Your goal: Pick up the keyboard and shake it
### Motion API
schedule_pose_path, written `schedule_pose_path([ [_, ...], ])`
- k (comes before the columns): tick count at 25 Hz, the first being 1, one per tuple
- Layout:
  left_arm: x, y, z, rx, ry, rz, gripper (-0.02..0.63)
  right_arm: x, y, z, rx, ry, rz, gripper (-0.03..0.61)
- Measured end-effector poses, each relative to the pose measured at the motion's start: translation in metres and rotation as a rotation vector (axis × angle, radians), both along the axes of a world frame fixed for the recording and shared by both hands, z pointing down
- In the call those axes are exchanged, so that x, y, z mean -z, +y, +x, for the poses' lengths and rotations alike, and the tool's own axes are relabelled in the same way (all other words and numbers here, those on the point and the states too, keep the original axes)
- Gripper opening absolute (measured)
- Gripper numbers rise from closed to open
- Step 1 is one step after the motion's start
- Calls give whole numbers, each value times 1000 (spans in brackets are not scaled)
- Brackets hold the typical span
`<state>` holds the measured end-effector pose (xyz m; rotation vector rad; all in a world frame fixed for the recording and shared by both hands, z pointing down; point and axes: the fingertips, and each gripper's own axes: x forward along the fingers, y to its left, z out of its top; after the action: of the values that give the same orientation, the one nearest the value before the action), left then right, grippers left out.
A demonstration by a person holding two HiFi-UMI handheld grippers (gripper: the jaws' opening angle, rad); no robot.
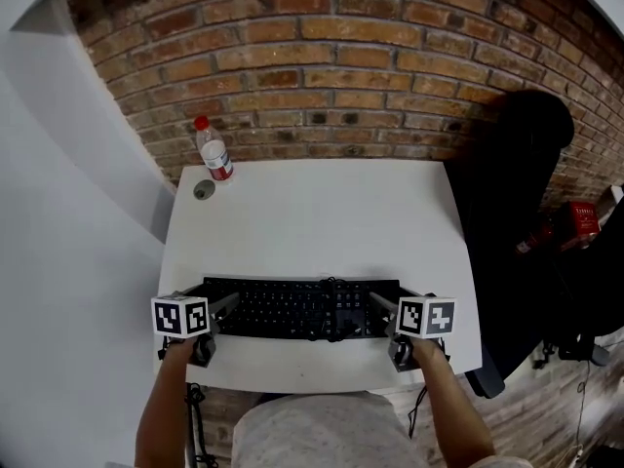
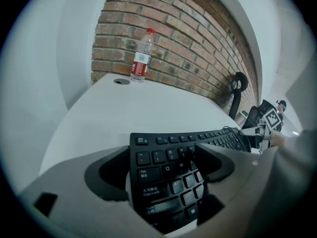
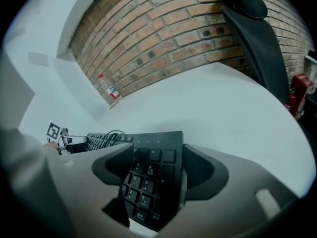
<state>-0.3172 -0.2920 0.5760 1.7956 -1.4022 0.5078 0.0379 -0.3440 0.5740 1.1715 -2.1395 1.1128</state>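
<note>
Two grippers bracket the keyboard, which lies flat near the near edge of the counter, its long axis running left to right. The left gripper has its jaws spread around the left end, and the right gripper has its jaws spread around the number-pad end. Neither pinches it. Each end sits inside its own jaws, so closing both looks like the next move.

Right claw, jaws apart, straddles numpad end of keyboard.
</note>
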Motion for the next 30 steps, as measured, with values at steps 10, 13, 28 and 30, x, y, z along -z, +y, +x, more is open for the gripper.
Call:
schedule_pose_path([
  [10,-3,-1,2,21,-1,-22,397,-3,0,3,7,34,-29,310],
  [13,-1,-1,2,30,-6,-24,397,-1,-2,3,12,18,-25,301],
  [28,36,5,-7,61,4,101,371,34,-5,-2,24,23,81,288],
  [30,41,5,-8,60,-6,120,370,40,-5,-3,27,23,103,288],
])
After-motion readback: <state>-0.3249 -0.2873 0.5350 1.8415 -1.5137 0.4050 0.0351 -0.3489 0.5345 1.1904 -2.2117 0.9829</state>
